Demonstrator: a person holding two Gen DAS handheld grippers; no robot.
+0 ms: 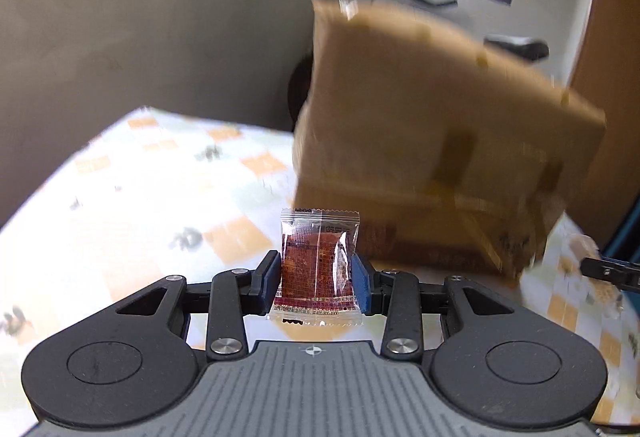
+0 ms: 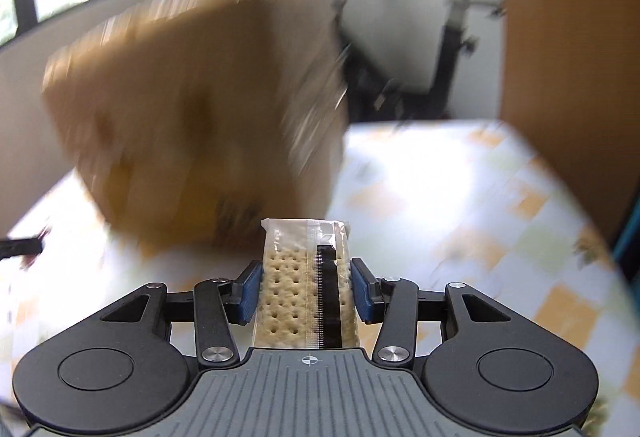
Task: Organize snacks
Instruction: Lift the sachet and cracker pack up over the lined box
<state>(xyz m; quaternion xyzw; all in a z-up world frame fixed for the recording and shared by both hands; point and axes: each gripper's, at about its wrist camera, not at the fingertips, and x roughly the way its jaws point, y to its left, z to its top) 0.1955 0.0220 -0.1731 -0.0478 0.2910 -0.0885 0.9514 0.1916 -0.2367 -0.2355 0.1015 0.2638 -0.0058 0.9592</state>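
Here, red snack packet (image 1: 318, 265) pinched between left fingers (image 1: 269, 279), cracker pack (image 2: 306, 289) between right fingers (image 2: 249, 287).

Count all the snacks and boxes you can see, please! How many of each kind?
Red snack packet: 1, held in the left gripper
Cracker packet: 1, held in the right gripper
Cardboard box: 1, on the checked tablecloth
Total: 3

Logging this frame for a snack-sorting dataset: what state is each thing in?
left gripper: shut on red snack packet
red snack packet: sealed, held upright
right gripper: shut on cracker pack
cracker pack: sealed, held
cardboard box: on table, blurred
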